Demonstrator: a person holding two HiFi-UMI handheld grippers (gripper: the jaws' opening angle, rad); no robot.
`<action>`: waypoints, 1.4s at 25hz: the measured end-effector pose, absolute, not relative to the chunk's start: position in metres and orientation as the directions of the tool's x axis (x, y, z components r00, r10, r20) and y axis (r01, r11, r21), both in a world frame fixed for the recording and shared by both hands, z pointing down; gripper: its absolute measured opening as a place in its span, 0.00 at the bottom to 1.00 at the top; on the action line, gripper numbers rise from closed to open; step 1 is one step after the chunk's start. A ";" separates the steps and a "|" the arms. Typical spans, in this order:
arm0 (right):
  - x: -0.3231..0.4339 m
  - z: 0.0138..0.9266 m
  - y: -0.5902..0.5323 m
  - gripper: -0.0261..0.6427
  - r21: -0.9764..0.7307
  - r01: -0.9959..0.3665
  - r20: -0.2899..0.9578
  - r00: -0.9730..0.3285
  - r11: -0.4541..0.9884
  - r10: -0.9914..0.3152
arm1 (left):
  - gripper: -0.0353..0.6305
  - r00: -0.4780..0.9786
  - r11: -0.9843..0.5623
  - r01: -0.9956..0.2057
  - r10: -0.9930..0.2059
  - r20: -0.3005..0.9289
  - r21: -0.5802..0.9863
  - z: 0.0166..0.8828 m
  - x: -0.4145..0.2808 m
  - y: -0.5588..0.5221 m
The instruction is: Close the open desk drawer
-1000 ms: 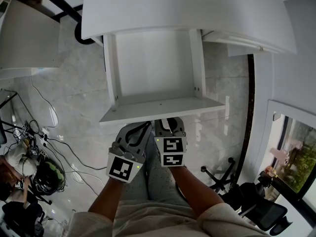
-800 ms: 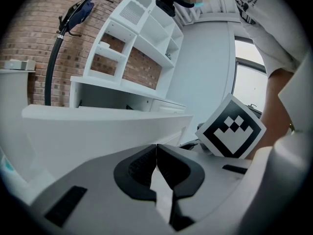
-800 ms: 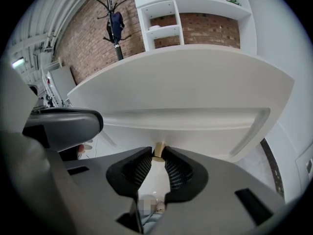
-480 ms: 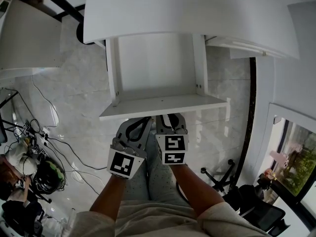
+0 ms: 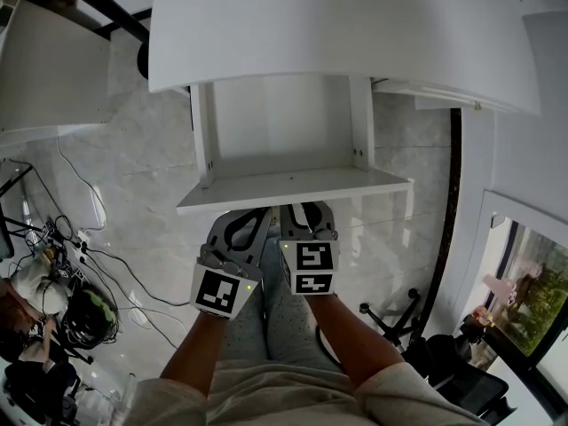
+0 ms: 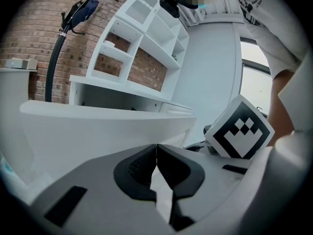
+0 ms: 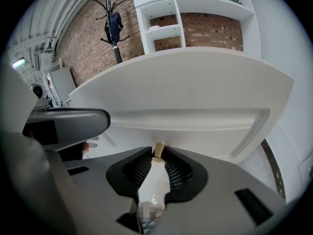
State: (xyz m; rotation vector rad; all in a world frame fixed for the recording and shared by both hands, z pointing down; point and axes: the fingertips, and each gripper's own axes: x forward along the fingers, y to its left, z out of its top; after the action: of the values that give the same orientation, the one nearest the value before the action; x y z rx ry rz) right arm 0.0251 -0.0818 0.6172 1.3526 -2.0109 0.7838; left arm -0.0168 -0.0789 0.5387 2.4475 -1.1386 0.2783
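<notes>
The white desk (image 5: 337, 25) has its drawer (image 5: 284, 122) pulled out toward me, with nothing showing inside. Both grippers sit side by side at the drawer's front panel (image 5: 293, 189), fingertips tucked under its lip. My right gripper (image 5: 304, 220) is shut on a small beige knob (image 7: 159, 150) at the lower edge of the front panel (image 7: 186, 82). My left gripper (image 5: 241, 229) is shut with nothing between its pads (image 6: 142, 168), and its tips rest close against the panel (image 6: 98, 131); I cannot tell whether they touch it.
My legs are below the grippers. Cables and a dark bag (image 5: 80, 313) lie on the tiled floor at left, and a chair base (image 5: 390, 313) stands at right. Another white table (image 5: 44, 69) is at upper left. A shelf unit (image 7: 195, 13) stands on the brick wall.
The drawer has slid a little way in under the desk top, so less of its inside shows. Both grippers have moved forward with its front panel.
</notes>
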 end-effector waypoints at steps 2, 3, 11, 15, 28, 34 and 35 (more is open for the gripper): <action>0.023 0.617 -0.087 0.19 -0.147 -0.939 0.739 -0.313 0.311 -0.596 | 0.08 0.641 -0.570 -0.767 -0.682 0.351 0.295 0.538 -0.019 -0.084; 0.022 0.616 -0.090 0.19 -0.148 -0.939 0.739 -0.314 0.311 -0.596 | 0.08 0.638 -0.564 -0.770 -0.686 0.350 0.298 0.538 -0.020 -0.087; 0.020 0.616 -0.110 0.19 -0.145 -0.940 0.740 -0.310 0.309 -0.596 | 0.08 0.629 -0.546 -0.777 -0.696 0.348 0.313 0.539 -0.025 -0.110; 0.021 0.616 -0.117 0.19 -0.142 -0.941 0.738 -0.307 0.306 -0.601 | 0.08 0.633 -0.550 -0.773 -0.694 0.343 0.316 0.539 -0.024 -0.118; 0.018 0.616 -0.145 0.19 -0.132 -0.947 0.735 -0.291 0.291 -0.612 | 0.08 0.626 -0.536 -0.778 -0.706 0.332 0.328 0.537 -0.033 -0.145; 0.016 0.617 -0.156 0.19 -0.128 -0.950 0.739 -0.283 0.285 -0.611 | 0.08 0.627 -0.543 -0.777 -0.709 0.323 0.318 0.535 -0.036 -0.156; 0.016 0.616 -0.157 0.19 -0.126 -0.951 0.740 -0.280 0.284 -0.611 | 0.08 0.630 -0.546 -0.775 -0.706 0.323 0.318 0.535 -0.036 -0.157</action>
State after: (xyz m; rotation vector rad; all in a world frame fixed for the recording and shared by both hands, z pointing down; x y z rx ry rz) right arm 0.0162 -0.1573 0.6165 1.3948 -1.9866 0.7722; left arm -0.0364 -0.1570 0.5347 2.4225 -1.1701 0.2168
